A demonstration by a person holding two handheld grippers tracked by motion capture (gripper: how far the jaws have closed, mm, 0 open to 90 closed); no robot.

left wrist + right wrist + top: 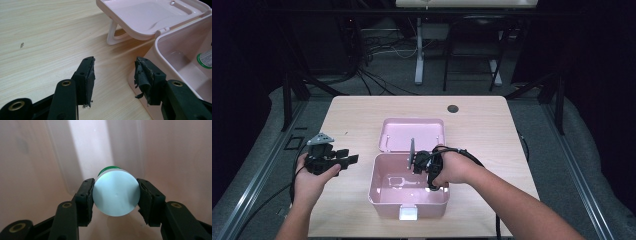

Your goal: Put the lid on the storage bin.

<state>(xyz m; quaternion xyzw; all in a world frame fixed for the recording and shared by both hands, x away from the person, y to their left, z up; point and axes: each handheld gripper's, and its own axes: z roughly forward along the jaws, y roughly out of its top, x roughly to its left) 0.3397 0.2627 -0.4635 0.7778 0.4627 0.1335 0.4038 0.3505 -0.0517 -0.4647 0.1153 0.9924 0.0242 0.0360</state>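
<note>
A pink plastic box (382,197) stands open on the table, its lid (412,134) folded back behind it. My right gripper (416,167) reaches down into the box. In the right gripper view it (115,213) is shut on a round white bottle with a green band (115,195), both pads pressed against its sides, with the pink box wall behind. My left gripper (351,160) hangs open and empty just left of the box. In the left gripper view its jaws (115,75) stand wide over bare wood beside the box rim (160,42), and the bottle's green edge (205,58) shows inside.
The light wooden table (352,120) has a dark round hole (453,108) near its far edge. The lid's handle (112,33) rests on the wood. Dark floor, cables and stand legs lie beyond the table. A white latch (408,213) sits on the box's near wall.
</note>
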